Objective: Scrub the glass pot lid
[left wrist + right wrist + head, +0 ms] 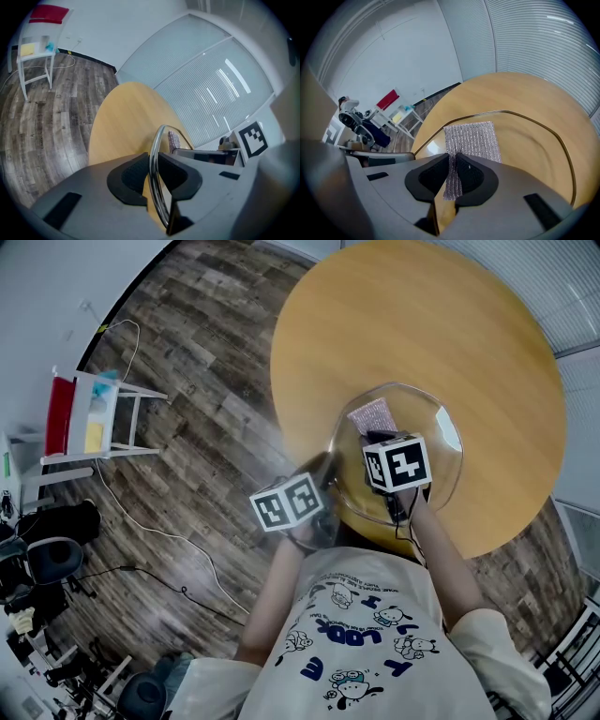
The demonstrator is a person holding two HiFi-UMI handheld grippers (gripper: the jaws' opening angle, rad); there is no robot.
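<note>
Clamping one glass lid (442,432) rim, left hand-held gripper (153,163); right hand-held gripper (453,165) pinching one scrub pad (471,138).

The room is evenly lit, soft and cool, with hardly a shadow on the round table (487,343). Beyond the table, the blinds (220,89) carry long bright streaks. On the table, the glass lid (442,474) shows a white patch of glare, and the scouring pad (471,138) glitters. Every view bows outward and darkens at the corners. Close to the lenses, the left gripper (153,173) and right gripper (453,172) look soft.
</note>
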